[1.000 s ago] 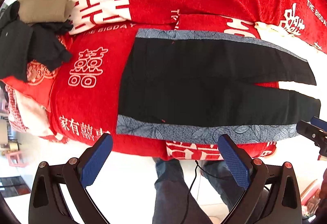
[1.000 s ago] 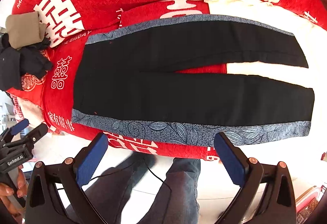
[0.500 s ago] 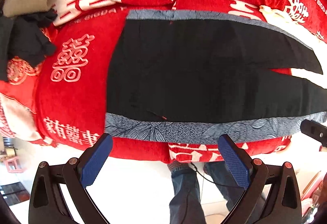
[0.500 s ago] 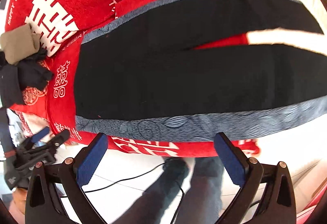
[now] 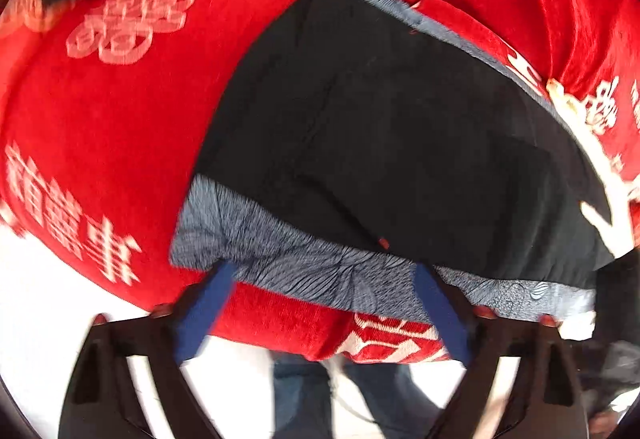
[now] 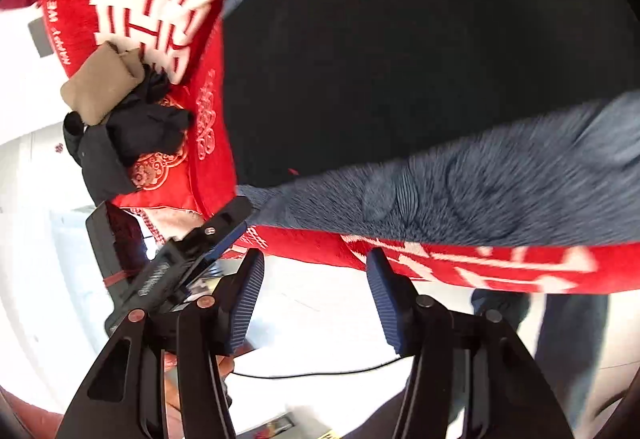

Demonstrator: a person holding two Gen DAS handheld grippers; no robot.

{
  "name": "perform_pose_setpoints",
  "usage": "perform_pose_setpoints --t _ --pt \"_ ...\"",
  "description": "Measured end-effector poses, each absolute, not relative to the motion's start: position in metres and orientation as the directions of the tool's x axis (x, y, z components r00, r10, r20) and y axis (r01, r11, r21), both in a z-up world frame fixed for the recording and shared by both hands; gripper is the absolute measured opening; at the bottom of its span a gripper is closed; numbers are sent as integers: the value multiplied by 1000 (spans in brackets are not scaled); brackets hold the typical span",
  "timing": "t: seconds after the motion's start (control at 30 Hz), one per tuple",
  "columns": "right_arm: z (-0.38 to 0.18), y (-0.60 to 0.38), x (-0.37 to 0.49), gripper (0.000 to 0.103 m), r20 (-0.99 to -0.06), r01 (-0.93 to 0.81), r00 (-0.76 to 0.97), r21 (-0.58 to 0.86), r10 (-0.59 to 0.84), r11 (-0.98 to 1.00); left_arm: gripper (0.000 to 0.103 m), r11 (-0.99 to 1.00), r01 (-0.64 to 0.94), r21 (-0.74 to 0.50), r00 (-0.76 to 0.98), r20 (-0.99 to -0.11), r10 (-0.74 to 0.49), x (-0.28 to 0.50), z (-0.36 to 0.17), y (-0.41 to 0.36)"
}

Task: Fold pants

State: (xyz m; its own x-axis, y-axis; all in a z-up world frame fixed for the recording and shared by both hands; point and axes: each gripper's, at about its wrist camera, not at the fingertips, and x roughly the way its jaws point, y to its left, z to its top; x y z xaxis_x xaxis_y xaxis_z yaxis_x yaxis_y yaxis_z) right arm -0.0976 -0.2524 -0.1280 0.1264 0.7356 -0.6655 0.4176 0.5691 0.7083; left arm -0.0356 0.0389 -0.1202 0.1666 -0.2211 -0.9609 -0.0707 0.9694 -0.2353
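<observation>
a: where are the pants [image 5: 400,143]?
b: flat on the red cloth [image 5: 120,111] — patterned grey edge nearest.
a: grippers?
b: left gripper [image 5: 324,279] spread wide at that edge; right gripper [image 6: 316,271] parted, empty, just below it.

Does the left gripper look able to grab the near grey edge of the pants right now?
Probably yes. The left gripper is open, its fingers at the grey edge of the pants, which overhangs the red blanket. Nothing lies between them.
</observation>
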Motion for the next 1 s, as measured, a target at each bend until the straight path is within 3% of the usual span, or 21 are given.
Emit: perform_pose_setpoints --t 0.3,0.33,0.4,0.5,0.57,0.67,0.7,0.77,0.83,0.87,1.0 --pt "-162 -256 -106 58 -621 520 298 743 725 422 87 902 -146 -407 130 -912 -390 -51 -149 65" --pt "-163 -257 -105 45 -606 540 317 747 729 387 87 895 -151 -419 128 -906 -402 -49 -152 63" --pt "-160 -257 -100 9 -611 545 328 745 721 384 87 879 -168 -447 123 -894 -431 -43 -156 60" --pt "-138 -253 -94 7 -576 462 327 789 749 405 87 836 -221 -502 133 -865 -484 -30 -159 53" --pt "-127 -247 -94 7 -569 405 294 802 768 440 87 801 -253 -543 159 -840 -519 -20 -161 48" --pt "-120 -250 -100 7 -613 359 232 776 755 519 44 795 -273 -542 163 -840 -517 -8 -172 42" --pt "-119 -258 -105 8 -638 363 231 757 734 543 41 795 -283 -537 159 -843 -513 -6 -176 41" --pt "-119 -283 -120 13 -675 393 249 726 694 565 39 800 -265 -539 162 -842 -514 -5 -173 41" --pt "-119 -313 -139 37 -711 455 285 690 643 562 39 811 -240 -533 154 -846 -510 -3 -170 40" --pt "-118 -332 -151 42 -723 494 315 678 615 544 39 813 -233 -533 146 -846 -513 -2 -169 39" --pt "-116 -378 -182 46 -748 573 384 653 541 496 39 832 -191 -521 115 -853 -508 0 -165 41"
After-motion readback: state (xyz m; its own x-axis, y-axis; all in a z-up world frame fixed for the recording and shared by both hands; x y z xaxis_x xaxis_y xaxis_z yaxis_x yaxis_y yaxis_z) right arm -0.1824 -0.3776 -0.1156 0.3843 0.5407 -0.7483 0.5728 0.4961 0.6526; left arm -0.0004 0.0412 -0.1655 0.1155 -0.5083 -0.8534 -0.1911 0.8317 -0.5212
